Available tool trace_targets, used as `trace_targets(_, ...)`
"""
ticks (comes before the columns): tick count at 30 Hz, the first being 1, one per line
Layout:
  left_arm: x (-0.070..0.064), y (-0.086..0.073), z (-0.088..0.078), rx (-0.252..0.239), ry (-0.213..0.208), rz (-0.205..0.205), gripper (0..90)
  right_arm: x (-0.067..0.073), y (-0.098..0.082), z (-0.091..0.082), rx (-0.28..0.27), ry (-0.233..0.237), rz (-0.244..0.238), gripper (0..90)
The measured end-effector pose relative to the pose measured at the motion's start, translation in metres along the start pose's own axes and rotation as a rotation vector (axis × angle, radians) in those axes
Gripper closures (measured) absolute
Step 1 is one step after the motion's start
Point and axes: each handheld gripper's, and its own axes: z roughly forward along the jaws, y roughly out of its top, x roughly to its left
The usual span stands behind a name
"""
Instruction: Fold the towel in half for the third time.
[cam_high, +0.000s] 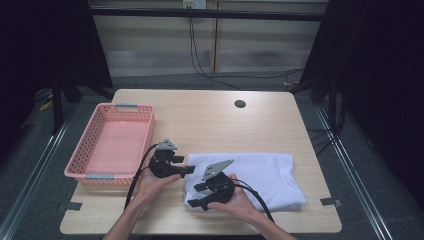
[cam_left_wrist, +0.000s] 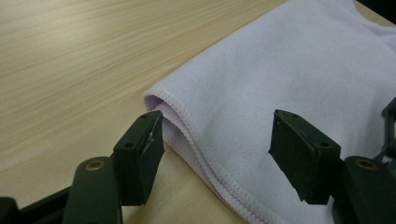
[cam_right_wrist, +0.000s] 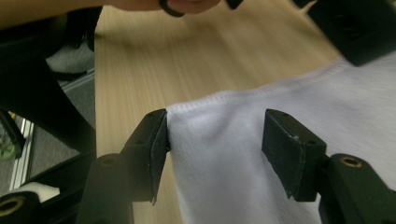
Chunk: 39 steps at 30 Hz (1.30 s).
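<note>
A folded white cloth (cam_high: 260, 177) lies on the wooden table (cam_high: 210, 120), right of centre near the front. My left gripper (cam_high: 188, 170) is at the cloth's left edge. In the left gripper view it (cam_left_wrist: 217, 156) stands open, with the hemmed fold of the cloth (cam_left_wrist: 261, 93) lying between the jaws and the pads apart from it. My right gripper (cam_high: 196, 203) sits at the cloth's front left corner. In the right gripper view it (cam_right_wrist: 215, 151) is open astride the corner of the cloth (cam_right_wrist: 224, 140), not pressing on it.
A pink plastic basket (cam_high: 82, 145) with nothing in it stands at the table's left edge, close to the left hand. A dark round hole (cam_high: 240, 104) sits near the far edge. The other gripper's jaw (cam_right_wrist: 355, 28) hangs at the top right of the right gripper view.
</note>
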Motion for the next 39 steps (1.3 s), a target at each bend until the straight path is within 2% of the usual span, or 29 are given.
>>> trace_targets(4, 0.001, 0.000, -0.002, -0.005, 0.005, -0.001, 34.3, 0.006, -0.003, 0.012, 0.058, -0.011, -0.043, 43.4)
trace_targets(7, 0.001, 0.000, -0.002, -0.012, -0.004, -0.010, 34.3, 0.008, -0.007, 0.013, 0.051, -0.029, -0.075, 43.6)
trace_targets(10, 0.002, 0.000, -0.002, -0.007, -0.001, -0.006, 34.1, 0.013, -0.009, 0.015, 0.054, -0.062, -0.123, 42.1)
trace_targets(13, 0.002, 0.000, -0.004, -0.010, 0.005, -0.006, 34.1, 0.017, -0.012, 0.016, 0.047, -0.080, -0.147, 41.1)
trace_targets(15, 0.004, 0.000, -0.006, -0.019, 0.007, -0.022, 34.1, 0.019, -0.013, 0.016, 0.051, -0.091, -0.175, 41.6)
trace_targets(17, 0.005, 0.000, -0.008, -0.022, 0.012, -0.022, 34.1, 0.020, -0.014, 0.016, 0.045, -0.103, -0.178, 43.7)
trace_targets(18, 0.006, 0.000, -0.008, -0.034, 0.005, -0.040, 34.1, 0.021, -0.014, 0.016, 0.049, -0.112, -0.203, 44.1)
trace_targets(19, 0.007, 0.000, -0.007, -0.042, -0.001, -0.062, 34.1, 0.022, -0.015, 0.017, 0.042, -0.122, -0.204, 46.9)
trace_targets(20, 0.008, 0.002, -0.006, -0.044, -0.001, -0.062, 34.2, 0.024, -0.016, 0.017, 0.047, -0.153, -0.232, 49.1)
trace_targets(21, 0.008, 0.002, -0.007, -0.056, 0.012, -0.065, 34.6, 0.025, -0.016, 0.017, 0.048, -0.160, -0.245, 49.8)
trace_targets(23, 0.008, 0.004, -0.007, -0.050, 0.019, -0.054, 34.7, 0.025, -0.015, 0.017, 0.055, -0.166, -0.248, 53.5)
trace_targets(25, 0.009, 0.005, -0.008, -0.042, 0.043, -0.042, 34.3, 0.022, -0.015, 0.016, 0.046, -0.190, -0.242, 66.6)
trace_targets(27, 0.012, 0.007, -0.006, -0.044, 0.063, -0.037, 34.2, 0.018, -0.014, 0.015, 0.043, -0.181, -0.222, 70.9)
trace_targets(28, 0.014, 0.008, -0.004, -0.042, 0.068, -0.040, 34.1, 0.019, -0.014, 0.015, 0.039, -0.201, -0.221, 72.4)
trace_targets(30, 0.018, 0.010, 0.002, -0.029, 0.067, -0.057, 33.9, 0.020, -0.014, 0.015, 0.038, -0.208, -0.203, 73.2)
trace_targets(32, 0.022, 0.010, 0.009, -0.024, 0.043, -0.079, 35.2, 0.020, -0.015, 0.014, 0.027, -0.206, -0.176, 75.6)
trace_targets(33, 0.021, 0.010, 0.011, -0.003, 0.063, -0.061, 35.3, 0.018, -0.015, 0.012, 0.024, -0.194, -0.164, 76.3)
trace_targets(34, 0.022, 0.009, 0.012, 0.014, 0.074, -0.045, 34.9, 0.015, -0.015, 0.011, 0.020, -0.171, -0.131, 76.8)
trace_targets(36, 0.025, 0.007, 0.014, 0.022, 0.055, -0.054, 34.5, 0.012, -0.017, 0.008, 0.015, -0.145, -0.101, 76.9)
trace_targets(39, 0.025, 0.006, 0.016, 0.041, 0.050, -0.035, 33.7, 0.013, -0.017, 0.007, 0.020, -0.143, -0.105, 76.9)
